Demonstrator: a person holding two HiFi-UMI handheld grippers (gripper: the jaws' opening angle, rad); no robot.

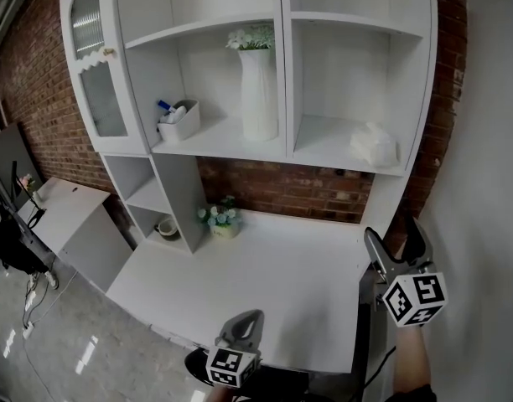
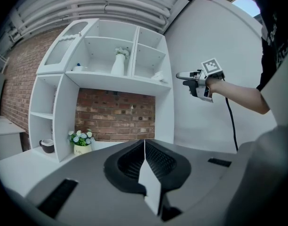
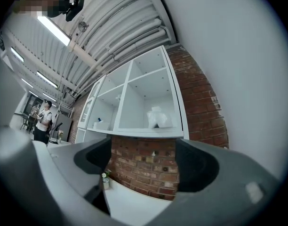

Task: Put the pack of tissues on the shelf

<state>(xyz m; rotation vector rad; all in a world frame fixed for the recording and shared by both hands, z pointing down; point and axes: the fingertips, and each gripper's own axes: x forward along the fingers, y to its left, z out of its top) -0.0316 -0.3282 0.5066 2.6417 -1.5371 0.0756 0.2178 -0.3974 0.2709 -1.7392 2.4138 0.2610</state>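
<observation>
White shelf (image 1: pixel 323 156) with tissue pack (image 1: pixel 374 146); left fingers (image 2: pixel 162 163) together, right fingers (image 3: pixel 203 166) apart, both empty.

White shelf (image 1: pixel 328 159) with pack of tissues (image 1: pixel 374 146), tall vase (image 1: pixel 258 95), small bin (image 1: pixel 182 122); flowerpot (image 1: pixel 222 221) on desk (image 1: pixel 282 287) below

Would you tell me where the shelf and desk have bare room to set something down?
The desktop is widest: bare from the small flower pot to its front edge. The right shelf compartment is free left of the pack of tissues. Tighter is the middle compartment, where only a gap separates the white bin from the vase.
</observation>
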